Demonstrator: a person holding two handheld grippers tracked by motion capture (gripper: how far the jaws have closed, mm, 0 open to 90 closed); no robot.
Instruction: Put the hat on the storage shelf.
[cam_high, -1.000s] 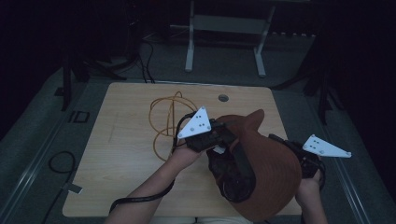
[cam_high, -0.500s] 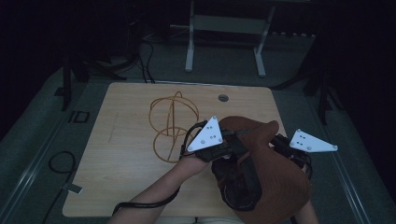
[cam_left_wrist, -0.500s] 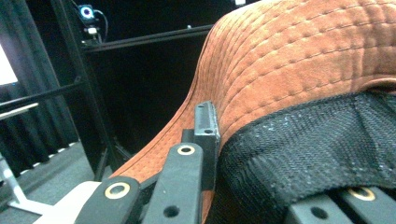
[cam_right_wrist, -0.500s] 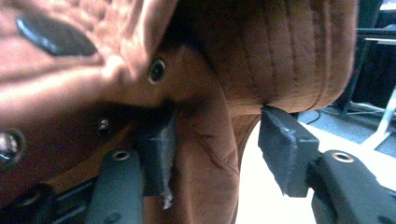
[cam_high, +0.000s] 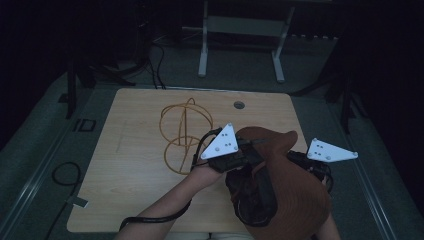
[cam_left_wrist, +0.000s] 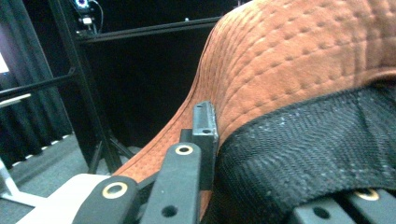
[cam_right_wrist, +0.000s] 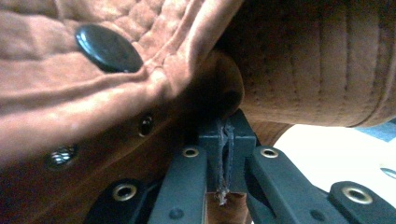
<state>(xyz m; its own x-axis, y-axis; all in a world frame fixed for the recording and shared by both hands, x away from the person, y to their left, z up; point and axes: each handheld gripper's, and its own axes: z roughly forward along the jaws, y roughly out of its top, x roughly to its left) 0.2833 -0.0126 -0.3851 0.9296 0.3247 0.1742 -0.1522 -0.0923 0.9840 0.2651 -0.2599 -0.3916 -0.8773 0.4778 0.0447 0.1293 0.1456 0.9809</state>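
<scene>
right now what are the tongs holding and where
Both tongs hold the brown hat: left tongs pinch its brim edge by the black lining, right tongs clamp a fabric fold.

One hat (cam_high: 295, 195), one wire stand (cam_high: 185, 135)

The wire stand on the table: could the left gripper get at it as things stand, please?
Probably not at once. The left gripper is shut on the brown hat, which the right gripper also pinches. The wire stand stands right beside it on the table with nothing between, so it would have to let go first.
</scene>
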